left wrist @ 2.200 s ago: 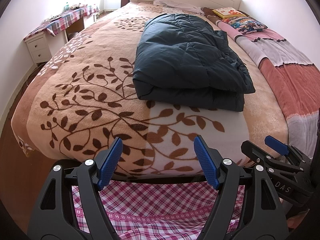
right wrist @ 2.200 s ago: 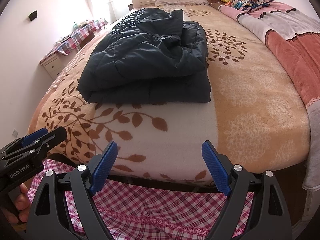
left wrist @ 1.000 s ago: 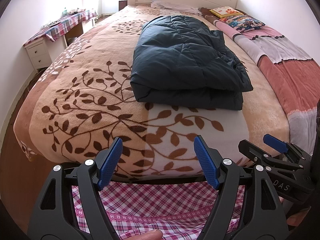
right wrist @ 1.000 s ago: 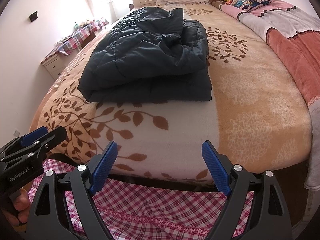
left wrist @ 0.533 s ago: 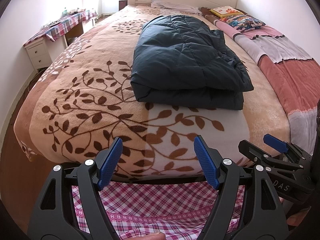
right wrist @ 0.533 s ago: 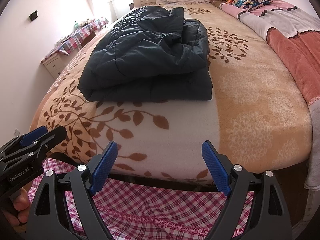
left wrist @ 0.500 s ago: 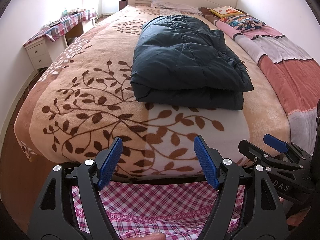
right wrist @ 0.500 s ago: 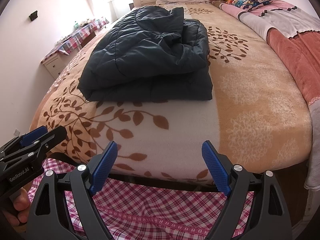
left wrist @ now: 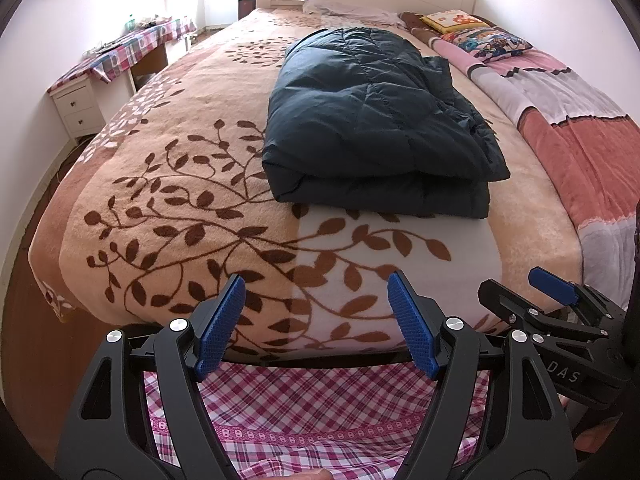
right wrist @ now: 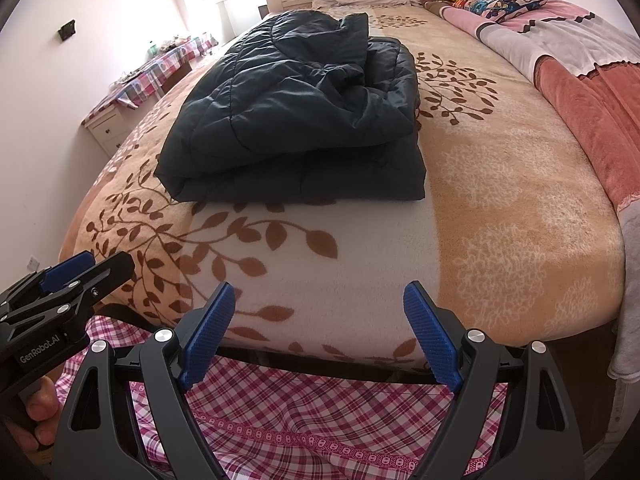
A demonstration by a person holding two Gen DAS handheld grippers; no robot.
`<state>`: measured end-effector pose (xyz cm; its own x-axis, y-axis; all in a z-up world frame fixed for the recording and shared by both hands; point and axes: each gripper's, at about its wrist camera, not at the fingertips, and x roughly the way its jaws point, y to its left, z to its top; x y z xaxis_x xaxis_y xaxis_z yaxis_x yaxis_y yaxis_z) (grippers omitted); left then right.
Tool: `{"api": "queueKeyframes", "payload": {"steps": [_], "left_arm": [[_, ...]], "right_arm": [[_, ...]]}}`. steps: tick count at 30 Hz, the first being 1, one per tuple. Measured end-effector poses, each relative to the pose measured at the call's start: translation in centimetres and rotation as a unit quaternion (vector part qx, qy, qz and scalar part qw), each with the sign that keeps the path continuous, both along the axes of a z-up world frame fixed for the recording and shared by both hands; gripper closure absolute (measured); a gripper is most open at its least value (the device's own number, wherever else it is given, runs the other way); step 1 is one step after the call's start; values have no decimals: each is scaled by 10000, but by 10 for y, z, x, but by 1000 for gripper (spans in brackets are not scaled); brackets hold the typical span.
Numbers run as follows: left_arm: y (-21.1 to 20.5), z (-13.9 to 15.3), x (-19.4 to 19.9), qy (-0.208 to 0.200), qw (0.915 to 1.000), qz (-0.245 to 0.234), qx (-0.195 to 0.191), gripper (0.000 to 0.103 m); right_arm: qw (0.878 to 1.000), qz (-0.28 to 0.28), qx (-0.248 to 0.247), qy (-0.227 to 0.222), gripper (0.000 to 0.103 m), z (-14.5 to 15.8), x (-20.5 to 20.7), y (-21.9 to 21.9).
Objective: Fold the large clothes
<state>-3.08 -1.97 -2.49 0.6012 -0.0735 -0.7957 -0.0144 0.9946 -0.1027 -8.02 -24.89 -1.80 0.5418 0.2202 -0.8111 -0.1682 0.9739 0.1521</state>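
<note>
A dark navy padded jacket (left wrist: 376,120) lies folded in a thick bundle on the bed (left wrist: 168,184), also in the right wrist view (right wrist: 296,116). My left gripper (left wrist: 314,320) is open and empty, held back beyond the foot of the bed, well short of the jacket. My right gripper (right wrist: 318,328) is open and empty, also at the foot of the bed. Each gripper shows at the edge of the other's view: the right one (left wrist: 556,316) and the left one (right wrist: 72,280).
The bed carries a tan blanket with brown leaf print. A pink and red striped blanket (left wrist: 576,120) and pillows (left wrist: 484,36) lie along its right side. A white nightstand and a covered desk (left wrist: 120,60) stand by the left wall. Pink checked cloth (left wrist: 312,408) hangs below the grippers.
Both grippers have stayed open and nearly still at the foot of the bed. The folded jacket has not moved.
</note>
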Motion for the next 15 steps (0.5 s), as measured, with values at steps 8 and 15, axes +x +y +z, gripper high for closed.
{"api": "queueKeyframes", "payload": {"steps": [8, 15], "left_arm": [[1, 0, 0, 13, 10000, 4, 14, 30], [3, -3, 1, 78, 10000, 7, 36, 30]], "right_arm": [[10000, 13, 6, 12, 20, -1, 1, -1], [10000, 19, 7, 14, 20, -1, 1, -1]]}}
